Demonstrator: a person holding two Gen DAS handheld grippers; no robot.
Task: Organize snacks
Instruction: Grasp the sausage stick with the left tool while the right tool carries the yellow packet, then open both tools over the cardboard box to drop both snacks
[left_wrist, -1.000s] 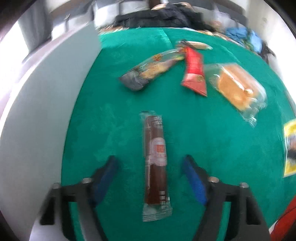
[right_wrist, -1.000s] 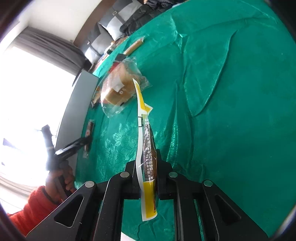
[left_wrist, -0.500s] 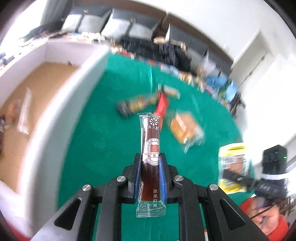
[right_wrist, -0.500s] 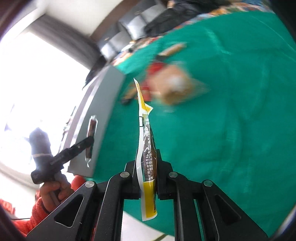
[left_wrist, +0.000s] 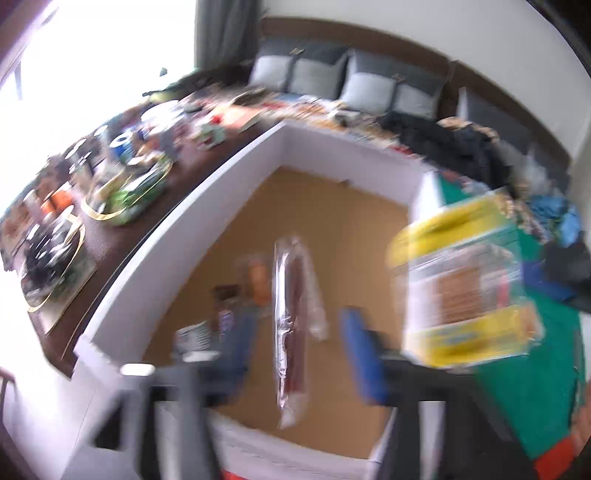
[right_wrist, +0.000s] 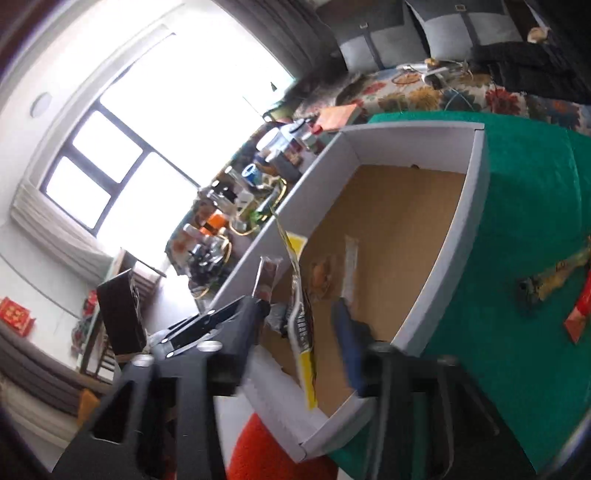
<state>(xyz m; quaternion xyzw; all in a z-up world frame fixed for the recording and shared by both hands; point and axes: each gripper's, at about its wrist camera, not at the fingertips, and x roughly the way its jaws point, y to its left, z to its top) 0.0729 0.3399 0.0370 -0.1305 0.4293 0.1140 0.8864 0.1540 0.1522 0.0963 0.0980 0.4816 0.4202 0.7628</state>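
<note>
I am over a white-walled cardboard box (left_wrist: 351, 158) (right_wrist: 476, 206). My left gripper (left_wrist: 297, 343) has its jaws opening. A brown sausage stick in a clear wrapper (left_wrist: 291, 325) hangs loose between its blue pads (left_wrist: 360, 354), touching neither. My right gripper (right_wrist: 299, 332) is also opening. The yellow snack packet (right_wrist: 301, 306) stands edge-on between its fingers, free of the blue pad (right_wrist: 351, 343). In the left wrist view the same yellow packet (left_wrist: 465, 280) is blurred in the air over the box's right side. The brown stick (right_wrist: 267, 277) also shows by the box's left wall.
Several wrapped snacks (left_wrist: 255, 280) (right_wrist: 321, 273) lie on the box floor. On the green cloth (right_wrist: 535, 203) right of the box lie a long snack (right_wrist: 554, 277) and a red packet (right_wrist: 580, 317). A cluttered dark side table (left_wrist: 110, 206) runs along the box's left.
Both grippers swung left from the green cloth to above the box. Each was shut on its snack half a second ago; both jaws now stand apart with the snacks loose.
</note>
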